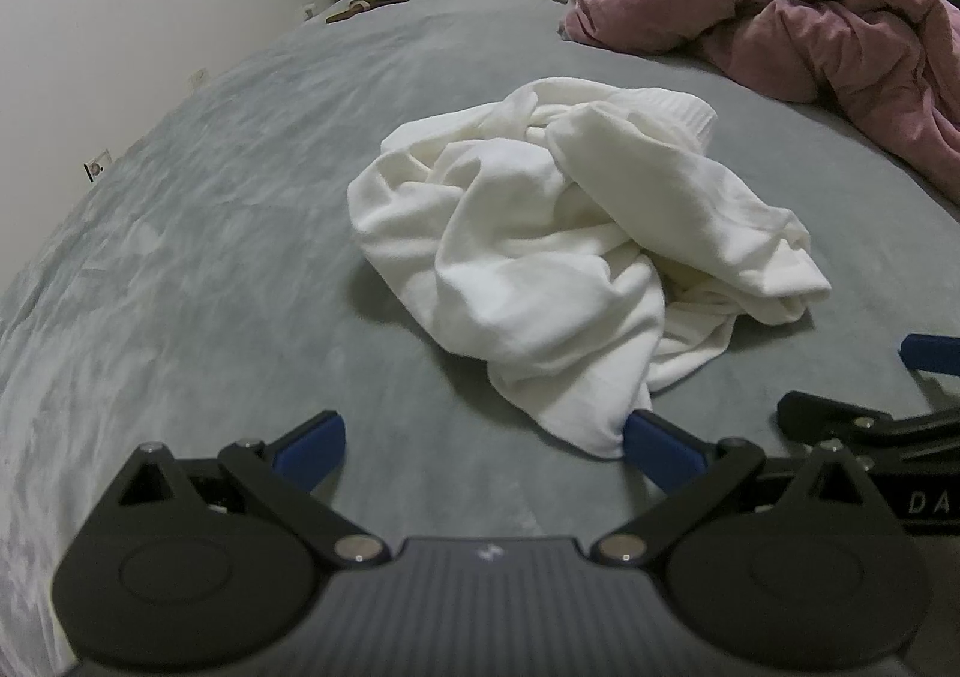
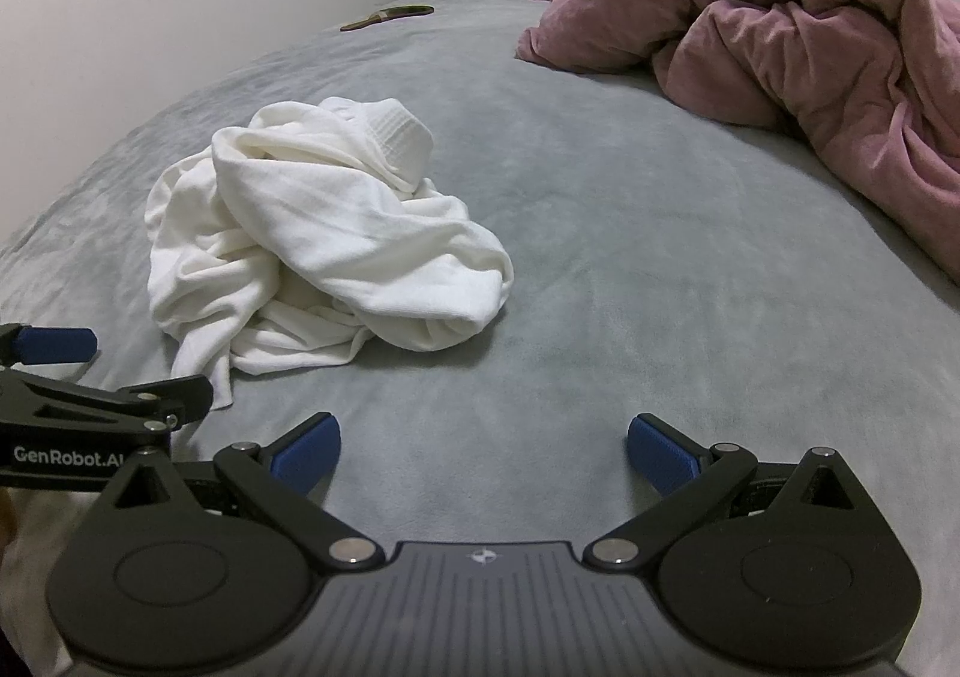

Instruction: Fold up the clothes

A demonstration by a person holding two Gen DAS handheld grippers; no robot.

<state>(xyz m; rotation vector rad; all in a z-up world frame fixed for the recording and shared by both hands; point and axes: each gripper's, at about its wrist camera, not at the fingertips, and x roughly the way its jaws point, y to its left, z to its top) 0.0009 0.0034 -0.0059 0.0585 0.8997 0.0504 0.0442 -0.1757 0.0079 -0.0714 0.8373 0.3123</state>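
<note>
Gaping wide and empty, both the left gripper (image 1: 486, 440) and right gripper (image 2: 483, 446) are risking pinching several layers of the crumpled white garment (image 1: 558, 233) at twelve o'clock, bunching it.

Left claw (image 1: 485, 446) spread wide, blue pads (image 1: 312, 446) far apart, held low and level, pointing forward. Right-hand pad of it touching cloth at its tip; nothing gripped between the two. Right claw (image 2: 483, 449) likewise spread wide, blue pads (image 2: 660, 452) well apart, nothing between them, low and level, pointing forward. Both side by side, close together, each poking into the edge of the other's view. No hand or sleeve clearly visible.
</note>
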